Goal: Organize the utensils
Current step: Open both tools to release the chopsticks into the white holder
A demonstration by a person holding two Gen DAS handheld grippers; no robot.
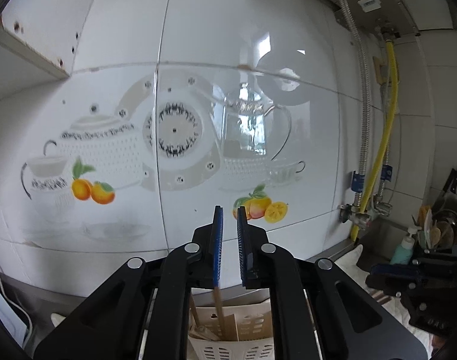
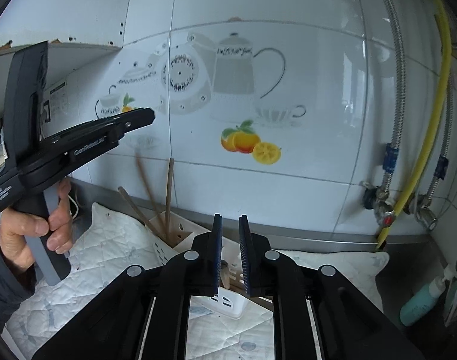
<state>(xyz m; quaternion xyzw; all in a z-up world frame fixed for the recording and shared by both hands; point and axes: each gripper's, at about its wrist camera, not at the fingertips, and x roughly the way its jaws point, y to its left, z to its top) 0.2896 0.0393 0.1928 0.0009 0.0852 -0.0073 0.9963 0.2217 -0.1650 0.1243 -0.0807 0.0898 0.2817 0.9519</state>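
Nearest the left wrist camera, the left gripper (image 1: 229, 219) is standing with its blue pads a narrow gap apart and nothing pressed between them; a wooden utensil handle (image 1: 219, 312) is rising just below the left pad, though whether it touches the pad cannot be told. That handle is standing in a cream slotted utensil holder (image 1: 252, 330) directly under the gripper, with a second wooden handle leaning beside it. In the right wrist view, the right gripper (image 2: 230, 225) is likewise showing a slim gap with nothing clamped. Just beyond it the same holder (image 2: 171, 240) is sitting on a white quilted cloth (image 2: 108, 249) covering the table, carrying three slim wooden sticks (image 2: 168, 198), one upright and two leaning left. To the left, a hand (image 2: 36, 228) is gripping the left gripper's handle. Far right, a teal pump bottle (image 2: 420, 300) is standing by the yellow hose (image 2: 432, 120) against the tiled wall (image 2: 288, 60).
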